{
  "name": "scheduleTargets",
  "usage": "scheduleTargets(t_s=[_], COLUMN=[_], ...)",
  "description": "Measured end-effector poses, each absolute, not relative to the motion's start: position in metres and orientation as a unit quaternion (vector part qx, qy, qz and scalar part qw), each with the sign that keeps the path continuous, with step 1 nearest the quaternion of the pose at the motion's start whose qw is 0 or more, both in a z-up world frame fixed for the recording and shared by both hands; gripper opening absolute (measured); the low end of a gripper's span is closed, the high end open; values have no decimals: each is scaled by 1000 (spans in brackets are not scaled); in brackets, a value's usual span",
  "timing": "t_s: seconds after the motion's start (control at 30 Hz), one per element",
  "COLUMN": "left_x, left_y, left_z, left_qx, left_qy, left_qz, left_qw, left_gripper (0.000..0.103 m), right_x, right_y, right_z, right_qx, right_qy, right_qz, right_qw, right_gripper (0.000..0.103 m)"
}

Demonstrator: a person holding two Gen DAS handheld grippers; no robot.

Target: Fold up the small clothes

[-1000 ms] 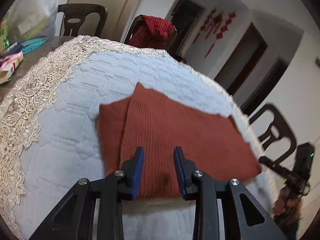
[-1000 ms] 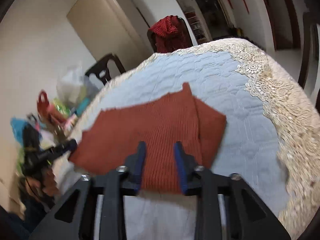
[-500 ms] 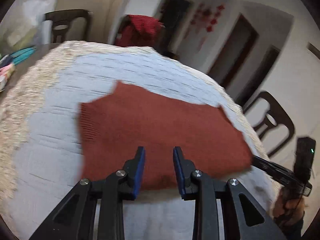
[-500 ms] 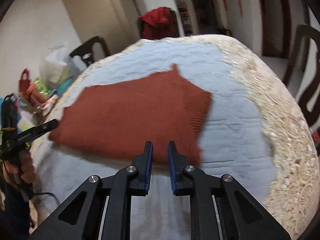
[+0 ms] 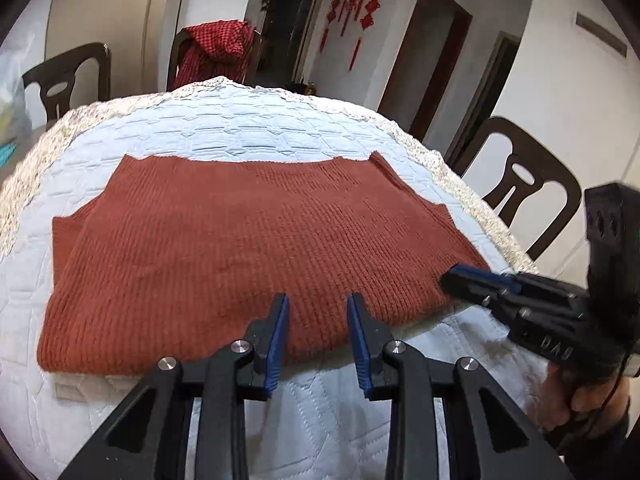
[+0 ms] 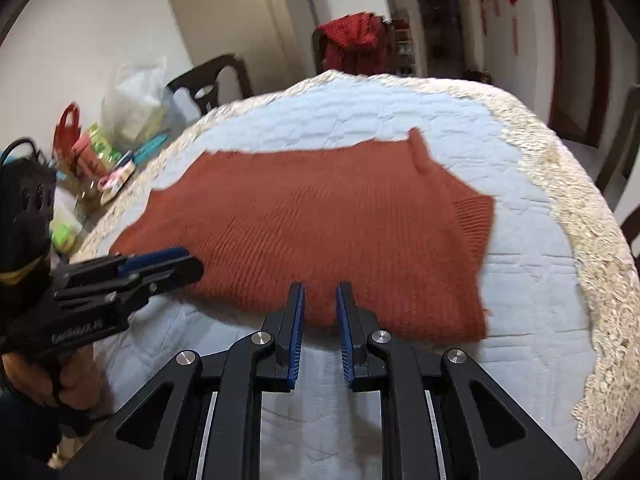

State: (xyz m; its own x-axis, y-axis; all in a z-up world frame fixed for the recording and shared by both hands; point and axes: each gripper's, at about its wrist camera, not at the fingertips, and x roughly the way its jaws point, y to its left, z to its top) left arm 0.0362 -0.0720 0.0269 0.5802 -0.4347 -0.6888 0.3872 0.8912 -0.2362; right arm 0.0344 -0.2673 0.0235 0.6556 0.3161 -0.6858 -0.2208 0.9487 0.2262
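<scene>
Rust-red knitted sweater flat on quilted counter. My left tool apart, empty, near hem; right tool narrower, just been closing, nothing between.

table clutter blurred, chair cropped

Even soft indoor light, no hard shadows, left wrist view sharp, faint glare on white wall at upper right, right wrist view motion-blurred, worst at lace edge and clutter at left, fisheye bending, black vignette in corners
</scene>
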Motion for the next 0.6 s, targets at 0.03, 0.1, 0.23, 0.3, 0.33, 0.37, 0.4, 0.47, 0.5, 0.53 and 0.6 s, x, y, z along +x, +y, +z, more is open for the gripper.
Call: scheduleTargets(t_s=[0.03, 0.1, 0.23, 0.3, 0.33, 0.37, 0.4, 0.47, 0.5, 0.53, 0.6], left_x=[38, 43, 39, 36, 34, 34, 34, 35, 35, 36, 34], left_y=[-75, -78, -66, -49, -38, -25, -14, 10, 19, 29, 40], left_z=[21, 11, 22, 31, 34, 36, 36, 35, 32, 29, 26], left_qx=[-28, -27, -41, -52, -55, -58, -63, -73, -76, -78, -85], left_qy=[405, 417, 414, 395, 387, 383, 382, 383, 387, 392, 394], left_qz=[-232, -232, -237, -222, -204, -182, -166, -137, -122, -107, -95], left_qw=[884, 878, 878, 890, 898, 904, 907, 911, 911, 911, 910], left_gripper=[33, 33, 33, 33, 33, 33, 33, 33, 33, 33, 33], right_x=[35, 37, 40, 34, 33, 33, 35, 40, 39, 39, 39], right_y=[-271, -281, -293, -295, -298, -303, -309, -320, -325, -327, -324], right_z=[23, 19, 11, 21, 23, 23, 19, 8, 7, 6, 9], right_qx=[68, 76, 105, 100, 102, 109, 117, 130, 147, 154, 145], right_qy=[385, 390, 403, 382, 375, 374, 382, 399, 393, 394, 395], right_qz=[141, 121, 119, 120, 117, 112, 101, 79, 87, 90, 88], right_qw=[909, 910, 901, 911, 914, 914, 911, 904, 903, 902, 903], right_gripper=[16, 16, 16, 16, 16, 16, 16, 16, 16, 16, 16])
